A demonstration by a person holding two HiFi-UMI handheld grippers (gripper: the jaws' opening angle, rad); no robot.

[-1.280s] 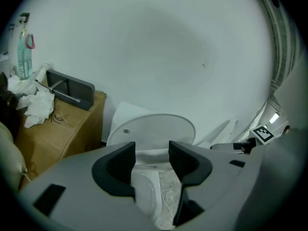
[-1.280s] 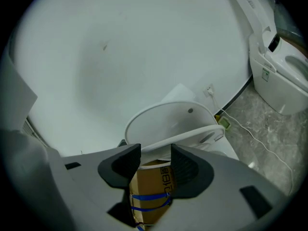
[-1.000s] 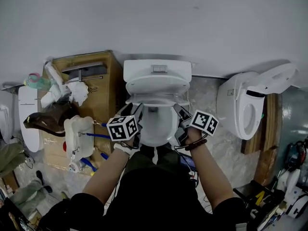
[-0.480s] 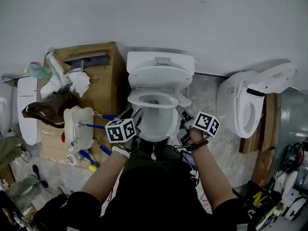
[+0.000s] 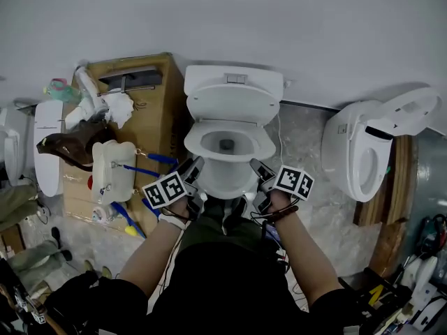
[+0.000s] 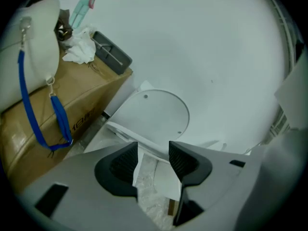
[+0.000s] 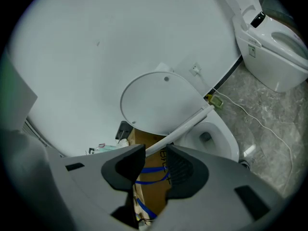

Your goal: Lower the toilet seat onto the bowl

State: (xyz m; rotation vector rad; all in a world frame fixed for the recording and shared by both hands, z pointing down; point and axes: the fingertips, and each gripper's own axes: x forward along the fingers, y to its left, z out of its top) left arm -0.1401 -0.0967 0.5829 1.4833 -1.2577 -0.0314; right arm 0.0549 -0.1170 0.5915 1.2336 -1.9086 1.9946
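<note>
Toilet seat point(image 7: 186, 125) edge between closing right tool point(image 7: 155, 152) jaws.

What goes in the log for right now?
seat: tilted above bowl | lid: up | right gripper: closing round seat edge | left gripper: open

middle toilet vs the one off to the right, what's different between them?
Seat: the middle toilet has its seat tilted up off the bowl. The right-hand toilet seems to have its seat flat on the rim.
Pose: the middle toilet faces the person, with a boxy tank behind it. The right-hand toilet is turned side-on, with no such tank visible.
Both are white, with lids raised.
</note>
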